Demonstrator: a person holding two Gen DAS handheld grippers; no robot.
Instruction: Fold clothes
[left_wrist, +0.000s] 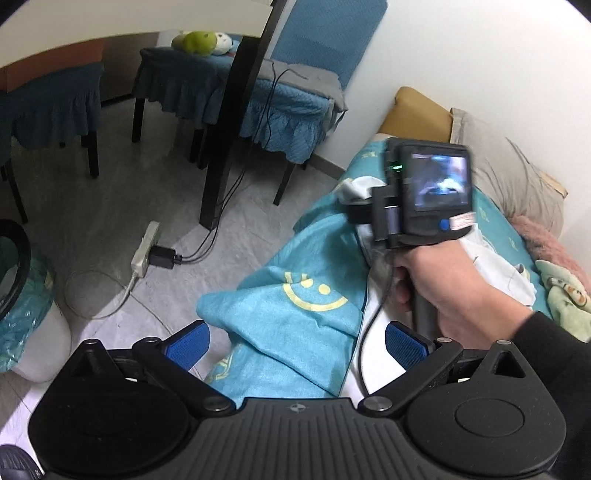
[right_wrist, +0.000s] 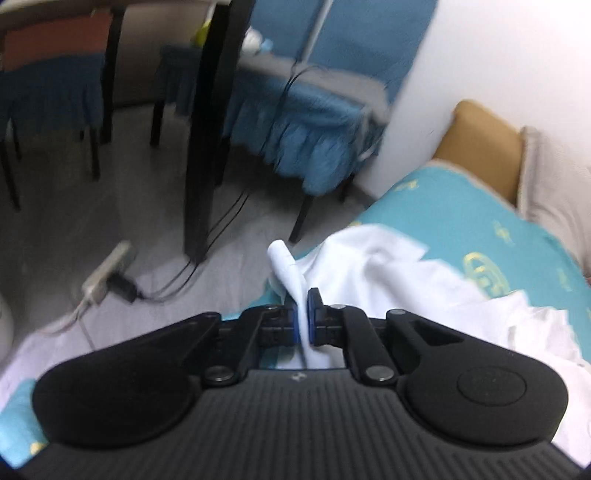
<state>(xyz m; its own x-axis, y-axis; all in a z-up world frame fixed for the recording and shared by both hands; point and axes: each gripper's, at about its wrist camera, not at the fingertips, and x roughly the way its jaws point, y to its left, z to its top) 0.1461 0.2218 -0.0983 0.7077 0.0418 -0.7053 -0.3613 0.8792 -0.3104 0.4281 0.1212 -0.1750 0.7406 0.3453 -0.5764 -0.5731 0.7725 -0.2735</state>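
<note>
White garment (right_wrist: 388, 280) lies crumpled on the turquoise blanket (left_wrist: 295, 317) covering the bed, one bunched ridge of it pinched between the pads of our right tool (right_wrist: 303, 317), whose jaws stand nearly together on the cloth. Our left tool (left_wrist: 295, 343) hangs spread wide over the blanket's near edge, holding nothing. In the left wrist view we see our right hand (left_wrist: 443, 291) gripping its handle above the garment.

As we judge it, the main risk is the grip: we hold a thick gather, not a clean hem or corner, so a lift could drag up several layers at once and leave the cloth twisted. The right wrist view is smeared, which hints at quick motion; a jerk could pull the thin fabric from the pads, or tug the loose blanket with it toward the floor (left_wrist: 110, 206).
</note>
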